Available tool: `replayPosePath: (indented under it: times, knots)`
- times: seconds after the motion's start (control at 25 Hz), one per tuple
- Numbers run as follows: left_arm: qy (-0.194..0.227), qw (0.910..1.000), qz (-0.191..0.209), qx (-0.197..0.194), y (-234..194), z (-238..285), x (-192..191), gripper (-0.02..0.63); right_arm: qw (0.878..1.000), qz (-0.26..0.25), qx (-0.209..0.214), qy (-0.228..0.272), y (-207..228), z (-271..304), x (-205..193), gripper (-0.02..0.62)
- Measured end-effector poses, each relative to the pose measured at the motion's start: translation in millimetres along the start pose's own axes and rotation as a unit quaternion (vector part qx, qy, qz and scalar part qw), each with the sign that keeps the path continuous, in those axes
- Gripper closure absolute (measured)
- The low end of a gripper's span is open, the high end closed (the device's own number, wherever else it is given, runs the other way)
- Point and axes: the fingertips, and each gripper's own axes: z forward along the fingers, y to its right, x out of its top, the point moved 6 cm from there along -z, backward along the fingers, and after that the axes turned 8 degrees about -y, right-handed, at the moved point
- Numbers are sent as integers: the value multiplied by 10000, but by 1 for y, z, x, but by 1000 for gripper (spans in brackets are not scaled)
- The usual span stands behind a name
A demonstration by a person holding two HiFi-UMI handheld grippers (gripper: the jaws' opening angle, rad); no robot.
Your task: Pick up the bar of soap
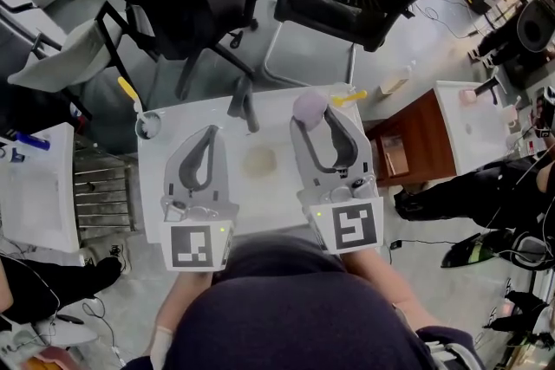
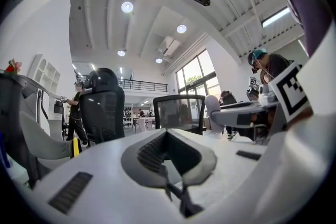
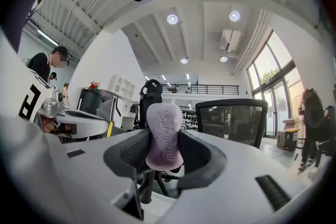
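Clamped in R tongs: purple soap bar, upright betw. pads, held clear of desk, above far edge, right of centre. Pinched together & empty: L tongs, over left half. Looks like pick-up done; left only to keep grip.

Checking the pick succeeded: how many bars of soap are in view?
1. The purple bar of soap is clamped in the jaws of the right gripper, above the white table. The left gripper is shut on nothing. No other bar shows.
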Motion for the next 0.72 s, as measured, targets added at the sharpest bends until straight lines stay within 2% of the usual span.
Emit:
replayPosePath:
  times: [0.4,0.72]
  knots:
    - [229,9993,281,117,-2,-6,11,606,9996,140,-30,225,2,-3,6,407]
    - [169,9997,177,24,2,-5,15,606,9995,195,-102,229,4,-4,4,408]
